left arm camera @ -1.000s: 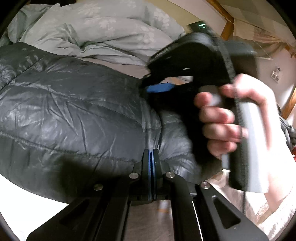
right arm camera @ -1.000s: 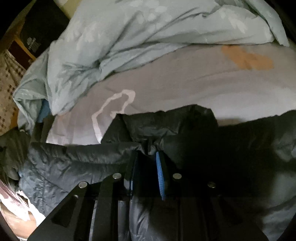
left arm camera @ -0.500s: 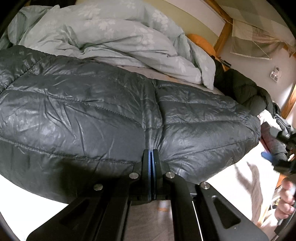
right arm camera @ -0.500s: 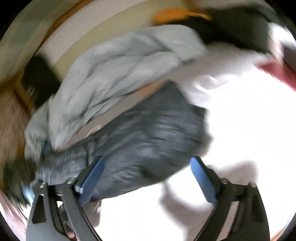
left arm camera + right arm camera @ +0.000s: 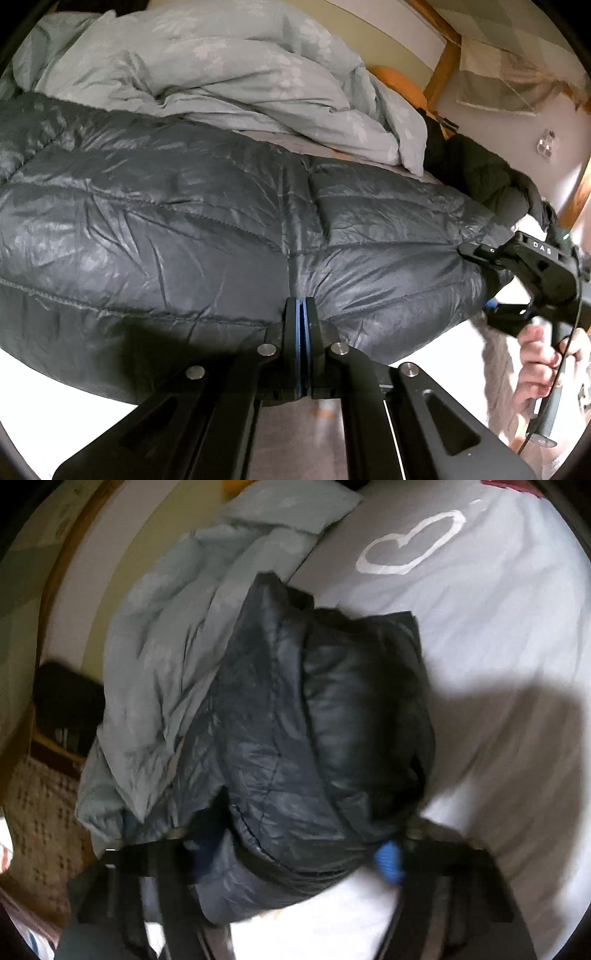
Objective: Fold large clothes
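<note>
Now the dark quilted jacket (image 5: 207, 236) lies folded across the near part of the bed, its shiny panels bulging, with the pale floral duvet (image 5: 229, 70) bunched up just behind it on the far side. The left gripper (image 5: 300, 332) is pressed together, its blue pads pinching the jacket's near edge right at the centre seam. Over at the right end, a hand (image 5: 543, 365) brings the right gripper (image 5: 295, 853) in at the end of the jacket. From that gripper's own view, the jaws have just been closing and the padded end of the jacket sits between them, one blue pad (image 5: 388, 860) showing at its right flank; the picture is blurred, so whether the pads press on the cloth I cannot tell. Beyond, the white sheet (image 5: 480, 635) carries a heart outline (image 5: 373, 559).
</note>
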`<state>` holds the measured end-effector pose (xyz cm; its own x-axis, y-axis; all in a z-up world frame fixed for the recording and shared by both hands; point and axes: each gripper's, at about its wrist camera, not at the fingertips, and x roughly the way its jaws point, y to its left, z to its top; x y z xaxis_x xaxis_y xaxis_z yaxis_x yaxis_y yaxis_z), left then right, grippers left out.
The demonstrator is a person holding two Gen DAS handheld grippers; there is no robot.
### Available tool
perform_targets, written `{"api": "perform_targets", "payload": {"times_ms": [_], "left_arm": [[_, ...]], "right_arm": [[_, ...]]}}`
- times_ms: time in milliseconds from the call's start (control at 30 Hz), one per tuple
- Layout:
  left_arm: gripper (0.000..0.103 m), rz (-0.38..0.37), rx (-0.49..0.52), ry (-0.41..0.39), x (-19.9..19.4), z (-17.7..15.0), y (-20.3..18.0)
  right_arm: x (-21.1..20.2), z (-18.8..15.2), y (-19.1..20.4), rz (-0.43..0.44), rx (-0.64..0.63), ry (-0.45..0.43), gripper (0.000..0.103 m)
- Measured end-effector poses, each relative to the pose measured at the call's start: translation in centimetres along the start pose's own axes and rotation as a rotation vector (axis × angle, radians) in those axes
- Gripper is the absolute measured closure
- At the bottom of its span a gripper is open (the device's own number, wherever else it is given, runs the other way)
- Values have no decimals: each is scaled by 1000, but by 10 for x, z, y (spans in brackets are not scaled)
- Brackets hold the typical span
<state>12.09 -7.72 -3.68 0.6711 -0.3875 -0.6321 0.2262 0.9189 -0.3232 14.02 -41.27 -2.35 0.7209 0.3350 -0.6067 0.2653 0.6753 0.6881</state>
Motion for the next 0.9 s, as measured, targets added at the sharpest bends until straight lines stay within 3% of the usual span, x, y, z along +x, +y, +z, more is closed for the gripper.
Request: {"api": "perform_targets", "payload": {"times_ms": [67, 133, 267, 333, 400, 533, 667, 833, 900], "left_arm": [[99, 21, 52, -6, -4, -3, -11], [99, 22, 94, -15, -11, -6, -23], [99, -125, 25, 9, -23, -12, -41], [99, -145, 30, 16, -32, -12, -53], [98, -124, 80, -20, -52, -6, -64], [92, -39, 129, -79, -89, 15, -56], [86, 109, 123, -115, -116, 21, -13], [86, 188, 26, -119, -130, 12, 47], [86, 204, -12, -133, -134, 11, 60]], "right_arm": [[-12, -2, 15, -13, -88, -39, 69], [-30, -2, 21, 0, -114, -51, 72], [-78, 5, 30, -97, -228, -167, 75], [-102, 17, 33, -163, -269, -234, 75], [-122, 28, 39, -231, -341, -285, 75], [-143, 25, 70, -283, -530, -351, 75], [-140, -2, 119, -284, -704, -366, 72], [-123, -52, 185, -208, -877, -364, 68], [-115, -73, 206, -185, -947, -353, 62]]}}
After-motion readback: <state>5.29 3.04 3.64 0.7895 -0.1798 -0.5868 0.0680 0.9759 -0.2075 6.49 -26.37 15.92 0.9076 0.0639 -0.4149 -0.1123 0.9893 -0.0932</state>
